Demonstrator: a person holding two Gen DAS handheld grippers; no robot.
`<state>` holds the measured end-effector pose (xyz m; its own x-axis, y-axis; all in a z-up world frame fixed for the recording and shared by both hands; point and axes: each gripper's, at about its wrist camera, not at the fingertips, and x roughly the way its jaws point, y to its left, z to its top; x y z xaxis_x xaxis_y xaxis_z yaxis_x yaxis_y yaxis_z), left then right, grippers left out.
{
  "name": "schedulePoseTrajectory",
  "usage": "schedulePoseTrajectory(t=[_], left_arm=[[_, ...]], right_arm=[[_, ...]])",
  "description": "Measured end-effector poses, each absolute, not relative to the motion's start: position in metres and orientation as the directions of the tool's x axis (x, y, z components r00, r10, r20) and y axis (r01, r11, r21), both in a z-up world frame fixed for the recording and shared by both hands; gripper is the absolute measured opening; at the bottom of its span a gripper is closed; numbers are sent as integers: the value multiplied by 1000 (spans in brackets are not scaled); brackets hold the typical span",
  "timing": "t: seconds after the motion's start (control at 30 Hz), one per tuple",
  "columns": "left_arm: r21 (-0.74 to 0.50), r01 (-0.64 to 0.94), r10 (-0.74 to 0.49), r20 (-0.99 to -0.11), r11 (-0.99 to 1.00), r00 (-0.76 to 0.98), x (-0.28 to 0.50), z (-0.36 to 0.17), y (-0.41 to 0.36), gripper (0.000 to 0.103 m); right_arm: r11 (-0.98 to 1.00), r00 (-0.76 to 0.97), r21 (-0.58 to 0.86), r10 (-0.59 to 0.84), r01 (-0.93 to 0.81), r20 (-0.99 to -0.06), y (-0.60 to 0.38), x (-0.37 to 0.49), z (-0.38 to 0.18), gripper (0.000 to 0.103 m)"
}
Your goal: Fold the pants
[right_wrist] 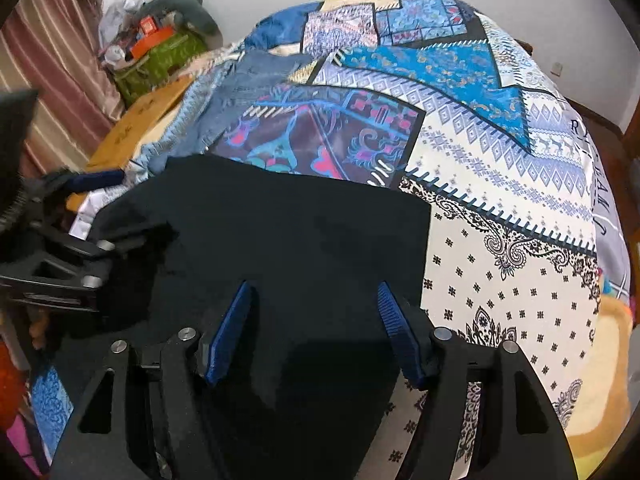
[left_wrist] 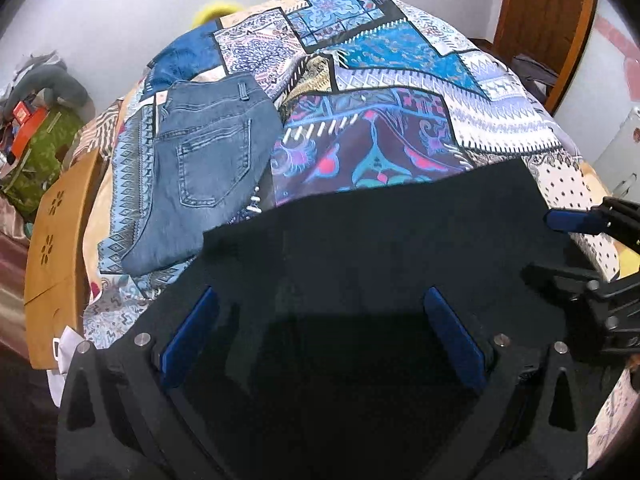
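Note:
Folded black pants (left_wrist: 360, 240) lie flat on the patterned bedspread (left_wrist: 400, 80), near its front edge; they also show in the right wrist view (right_wrist: 280, 232). My left gripper (left_wrist: 320, 304) hovers over their left part, jaws wide open and empty. My right gripper (right_wrist: 314, 300) hovers over their right part, open and empty. Each gripper shows at the edge of the other's view: the right gripper (left_wrist: 592, 240) and the left gripper (right_wrist: 80, 216).
Folded blue jeans (left_wrist: 204, 160) lie on the bed to the far left, also in the right wrist view (right_wrist: 240, 92). A wooden board (left_wrist: 56, 260) runs along the bed's left edge. Cluttered bags (right_wrist: 156, 44) stand by the wall. A wooden door (left_wrist: 548, 20) is at the right.

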<state>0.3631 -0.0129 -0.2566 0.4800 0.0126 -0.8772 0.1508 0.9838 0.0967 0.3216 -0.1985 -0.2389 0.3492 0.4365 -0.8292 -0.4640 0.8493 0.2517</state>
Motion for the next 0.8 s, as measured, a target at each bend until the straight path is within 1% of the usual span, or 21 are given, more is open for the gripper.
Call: schedulePoseTrajectory(t=[0.27, 0.53, 0.67, 0.8], left_arm=[[156, 169, 52, -865, 973, 500, 340, -252, -12, 103], [138, 131, 52, -859, 982, 510, 308, -245, -2, 103], [118, 99, 50, -854, 988, 518, 293, -235, 7, 103], [148, 55, 92, -822, 987, 562, 276, -218, 16, 103]], right_arm=[[861, 339, 223, 401, -457, -851, -211, 296, -239, 73], [883, 343, 249, 395, -398, -852, -225, 277, -239, 74], [895, 365, 202, 356, -397, -860, -222, 266, -228, 74], [888, 415, 175, 364, -426, -834, -213, 252, -204, 74]])
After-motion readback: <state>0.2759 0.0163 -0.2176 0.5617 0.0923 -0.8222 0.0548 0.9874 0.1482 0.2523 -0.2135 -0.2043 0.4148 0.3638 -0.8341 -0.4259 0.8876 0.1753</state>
